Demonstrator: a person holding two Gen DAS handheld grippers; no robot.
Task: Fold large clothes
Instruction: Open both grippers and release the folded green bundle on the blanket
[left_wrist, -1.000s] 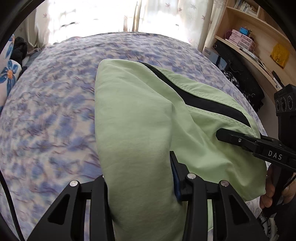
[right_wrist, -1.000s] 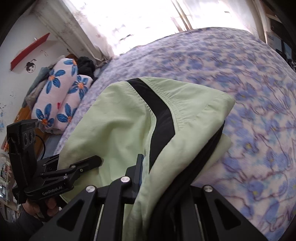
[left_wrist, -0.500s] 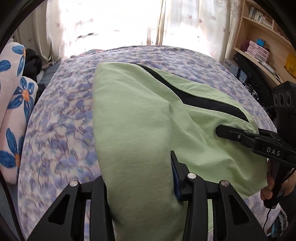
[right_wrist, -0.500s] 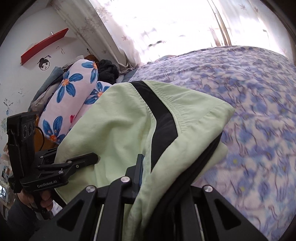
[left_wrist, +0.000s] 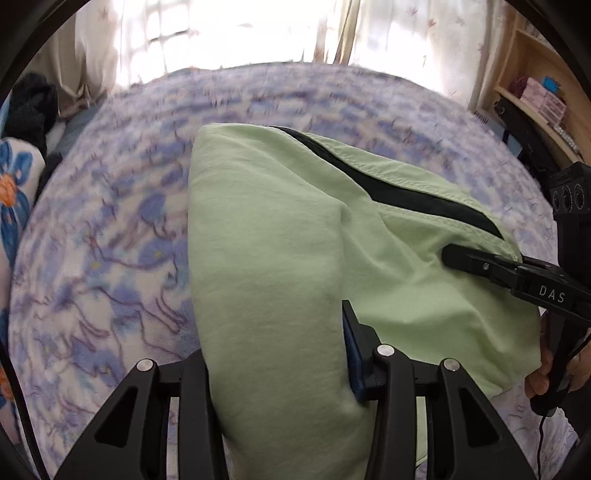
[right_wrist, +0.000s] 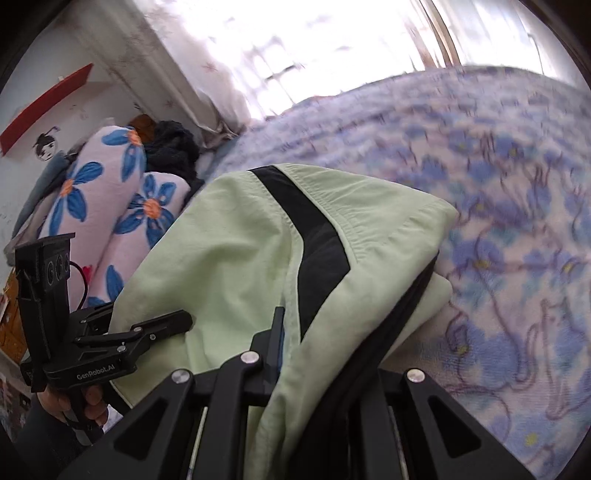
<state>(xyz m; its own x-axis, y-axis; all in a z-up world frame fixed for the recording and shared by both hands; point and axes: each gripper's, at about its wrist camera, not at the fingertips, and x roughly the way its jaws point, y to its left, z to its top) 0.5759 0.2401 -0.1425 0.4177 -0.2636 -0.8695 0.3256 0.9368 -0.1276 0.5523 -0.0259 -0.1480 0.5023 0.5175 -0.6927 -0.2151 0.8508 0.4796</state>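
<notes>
A bed (left_wrist: 110, 236) under a blue-flowered cover (right_wrist: 517, 229) carries the pale green garment (left_wrist: 266, 258) (a black stripe (right_wrist: 314, 240) runs across it), folded and bunched above the cover. The left claw (left_wrist: 277, 369) has a thick fold between its jaws, which are opening. The right claw (right_wrist: 314, 369) is clamped nearly closed on the garment's striped edge.

Pale green garment (left_wrist: 280, 266) with a black stripe (left_wrist: 406, 192), blue-and-purple flowered bedspread (left_wrist: 110, 229), white pillows (right_wrist: 107, 199) with blue flowers.
</notes>
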